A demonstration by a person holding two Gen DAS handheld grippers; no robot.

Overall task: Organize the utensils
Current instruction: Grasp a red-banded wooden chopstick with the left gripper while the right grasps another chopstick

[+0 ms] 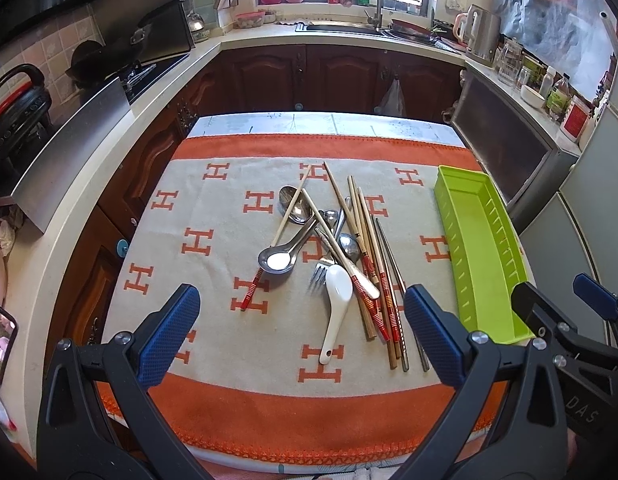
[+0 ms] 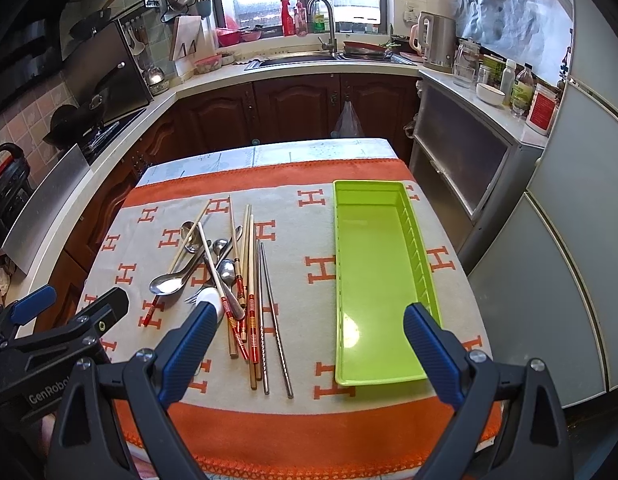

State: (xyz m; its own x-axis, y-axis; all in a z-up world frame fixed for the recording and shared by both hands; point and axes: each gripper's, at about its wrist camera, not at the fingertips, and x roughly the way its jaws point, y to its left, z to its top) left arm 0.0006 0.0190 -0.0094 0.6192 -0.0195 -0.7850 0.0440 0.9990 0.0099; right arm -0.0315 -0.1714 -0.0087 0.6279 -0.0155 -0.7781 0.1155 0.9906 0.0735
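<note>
A pile of utensils lies on the orange-and-beige cloth (image 1: 213, 208): metal spoons (image 1: 277, 258), a fork (image 1: 319, 272), a white ceramic spoon (image 1: 335, 304), wooden chopsticks (image 1: 365, 240) and metal chopsticks (image 2: 275, 320). An empty green tray (image 1: 483, 252) lies to their right; it also shows in the right wrist view (image 2: 373, 280). My left gripper (image 1: 303, 332) is open above the near end of the pile. My right gripper (image 2: 309, 354) is open, between the chopsticks and the tray's near end. Both are empty.
The cloth covers a small table (image 2: 309, 150) in a kitchen. Dark wood cabinets (image 1: 309, 76) and a counter with a sink (image 2: 301, 58) stand behind. A stove (image 1: 109, 68) is at the left, a grey cabinet (image 2: 469, 164) and fridge (image 2: 569, 240) at the right.
</note>
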